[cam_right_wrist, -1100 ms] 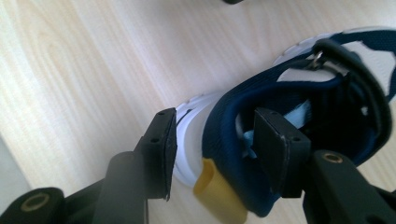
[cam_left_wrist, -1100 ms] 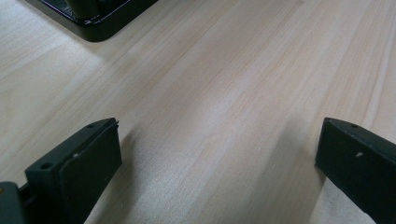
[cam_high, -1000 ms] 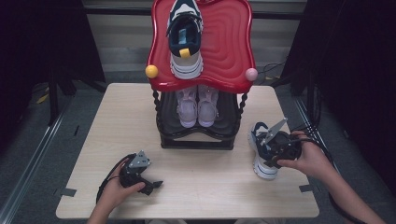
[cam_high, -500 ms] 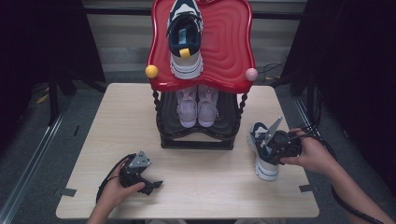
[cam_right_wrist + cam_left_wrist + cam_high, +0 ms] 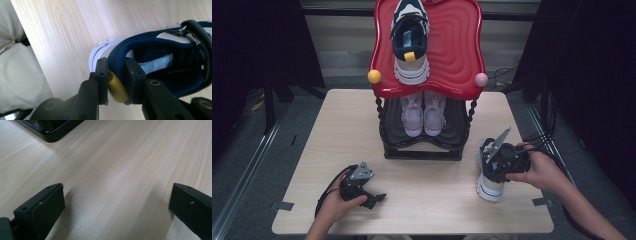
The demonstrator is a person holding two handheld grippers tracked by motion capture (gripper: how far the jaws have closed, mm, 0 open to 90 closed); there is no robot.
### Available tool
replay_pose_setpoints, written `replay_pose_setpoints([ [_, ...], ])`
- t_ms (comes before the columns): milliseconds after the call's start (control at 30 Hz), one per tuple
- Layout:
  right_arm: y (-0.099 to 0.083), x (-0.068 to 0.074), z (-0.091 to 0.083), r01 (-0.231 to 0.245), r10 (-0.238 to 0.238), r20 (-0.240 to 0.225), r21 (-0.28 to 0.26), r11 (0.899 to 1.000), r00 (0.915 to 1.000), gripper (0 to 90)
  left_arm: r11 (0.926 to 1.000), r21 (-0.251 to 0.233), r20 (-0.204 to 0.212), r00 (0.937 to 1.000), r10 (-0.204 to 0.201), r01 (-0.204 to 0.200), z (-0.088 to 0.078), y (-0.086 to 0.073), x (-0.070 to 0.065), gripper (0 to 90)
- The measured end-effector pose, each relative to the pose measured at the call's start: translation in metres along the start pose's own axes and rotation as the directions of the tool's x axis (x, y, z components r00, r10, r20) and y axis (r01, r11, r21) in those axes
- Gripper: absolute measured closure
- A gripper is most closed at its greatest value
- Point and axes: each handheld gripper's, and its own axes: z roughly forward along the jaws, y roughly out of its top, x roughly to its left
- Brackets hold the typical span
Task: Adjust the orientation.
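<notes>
A navy and white sneaker (image 5: 490, 175) stands on the table's right side, heel toward the person. My right gripper (image 5: 493, 164) is shut on its heel collar. In the right gripper view the gripper (image 5: 116, 75) pinches the navy collar and the yellow pull tab (image 5: 116, 87) of the sneaker (image 5: 160, 62); its jaws have just been closing on it. A matching sneaker (image 5: 410, 42) sits on the red top shelf (image 5: 457, 55) of the rack. A pink pair (image 5: 424, 114) rests on the lower black shelf. My left gripper (image 5: 374, 199) lies open on the table at front left, and between its jaws (image 5: 116, 202) there is bare wood.
The rack's black base (image 5: 422, 150) stands mid-table; its corner (image 5: 50, 135) appears in the left gripper view. A yellow ball (image 5: 374, 76) and a pink ball (image 5: 481, 79) tip the red shelf's corners. Cables (image 5: 542, 137) trail off the table's right edge.
The right gripper's jaws came together on the sneaker's heel, and hand and sneaker shifted slightly. The left hand and gripper stayed put.
</notes>
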Motion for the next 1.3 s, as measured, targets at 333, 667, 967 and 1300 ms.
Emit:
replay_pose_setpoints([
  [333, -0.001, -0.003, -0.001, 0.028, -0.028, -0.019, 0.043, 0.999, 0.9994, 57.6, 1.0, -0.002, 0.001, 1.0, 0.002, -0.002, 0.0, 0.0, 0.0, 0.0],
  [667, 0.0, -0.003, 0.001, 0.052, -0.049, -0.032, 0.077, 0.996, 0.9983, 59.3, 1.0, -0.001, 0.0, 1.0, 0.0, 0.0, 0.0, 0.0, 0.0, 0.0],
  [967, 0.009, -0.004, 0.011, 0.122, -0.116, -0.05, 0.145, 0.982, 0.992, 61.9, 1.0, -0.001, -0.001, 1.0, 0.001, -0.001, 0.0, 0.0, 0.0, 0.0],
  [1300, 0.014, -0.002, 0.022, 0.117, -0.104, -0.077, 0.179, 0.977, 0.9915, 65.5, 1.0, -0.001, 0.001, 1.0, 0.002, -0.002, 0.0, 0.0, 0.0, 0.0],
])
